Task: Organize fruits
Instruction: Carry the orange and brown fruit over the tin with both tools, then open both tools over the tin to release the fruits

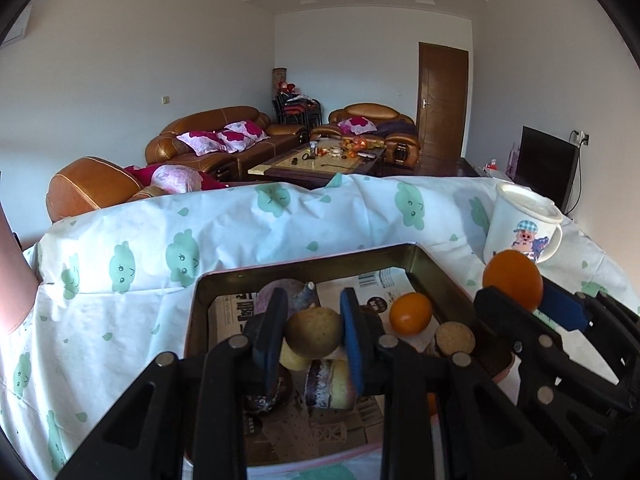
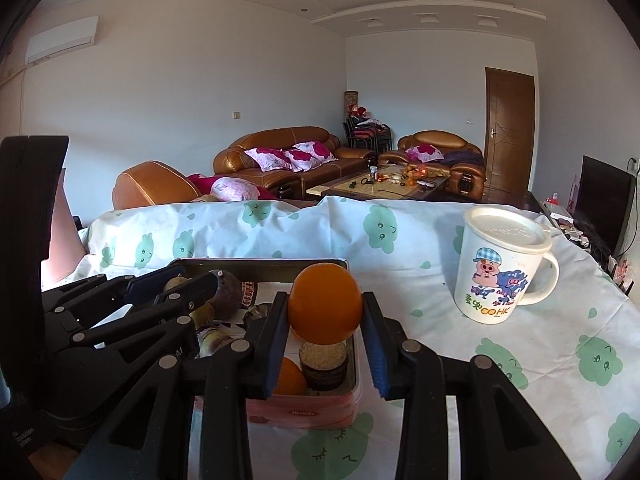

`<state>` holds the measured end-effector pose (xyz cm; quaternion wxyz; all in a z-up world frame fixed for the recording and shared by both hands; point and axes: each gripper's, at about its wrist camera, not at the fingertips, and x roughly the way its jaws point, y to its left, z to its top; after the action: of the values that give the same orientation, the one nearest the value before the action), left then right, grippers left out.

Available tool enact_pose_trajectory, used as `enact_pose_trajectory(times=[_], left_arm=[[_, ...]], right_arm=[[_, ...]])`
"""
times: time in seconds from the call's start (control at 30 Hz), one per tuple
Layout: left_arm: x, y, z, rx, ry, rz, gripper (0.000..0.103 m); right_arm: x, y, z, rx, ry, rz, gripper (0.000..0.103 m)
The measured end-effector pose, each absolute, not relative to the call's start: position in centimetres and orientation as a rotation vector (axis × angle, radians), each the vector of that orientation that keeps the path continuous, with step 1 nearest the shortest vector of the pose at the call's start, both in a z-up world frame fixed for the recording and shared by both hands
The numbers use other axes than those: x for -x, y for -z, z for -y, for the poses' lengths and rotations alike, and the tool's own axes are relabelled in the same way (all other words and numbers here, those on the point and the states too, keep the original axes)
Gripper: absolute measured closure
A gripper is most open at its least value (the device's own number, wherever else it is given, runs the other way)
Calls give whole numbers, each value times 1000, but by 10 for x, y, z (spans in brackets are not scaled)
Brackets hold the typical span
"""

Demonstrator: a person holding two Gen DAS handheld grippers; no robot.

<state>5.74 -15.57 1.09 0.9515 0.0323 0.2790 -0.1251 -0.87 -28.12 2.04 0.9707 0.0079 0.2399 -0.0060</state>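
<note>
Two grippers over a cloud-print tablecloth (image 2: 500, 360), sofas (image 1: 224, 136) & door far behind. L gripper (image 1: 314, 332) pinches a brownish fruit (image 1: 314, 332) above the tin (image 1: 436, 272); R gripper (image 2: 325, 308) pinches an orange (image 2: 325, 304) over tin's right end. Lidded mug (image 2: 502, 268) right. Tin's near contents partly hidden.

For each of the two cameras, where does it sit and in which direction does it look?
Left wrist: sits on the left hand-held gripper, looking forward and down into the tin; its fingers clamp a brownish fruit; the right hand-held gripper shows at right.
Right wrist: sits on the right hand-held gripper, clamping an orange over the tin; the left hand-held gripper shows at left.
Shared: tin, orange, mug, sofas.
</note>
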Motion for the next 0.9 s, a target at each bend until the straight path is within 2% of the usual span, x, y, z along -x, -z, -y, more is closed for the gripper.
enact_pose_trajectory(times=[0.23, 0.5, 0.9], left_arm=[[-86, -15, 138, -5, 249, -586, 74], [-103, 3, 135, -23, 172, -658, 74], [-97, 1, 140, -68, 172, -620, 73]], right_arm=[[-21, -26, 279, -17, 23, -478, 65], [-78, -4, 263, -51, -56, -627, 65], [-87, 9, 281, -202, -207, -705, 64]])
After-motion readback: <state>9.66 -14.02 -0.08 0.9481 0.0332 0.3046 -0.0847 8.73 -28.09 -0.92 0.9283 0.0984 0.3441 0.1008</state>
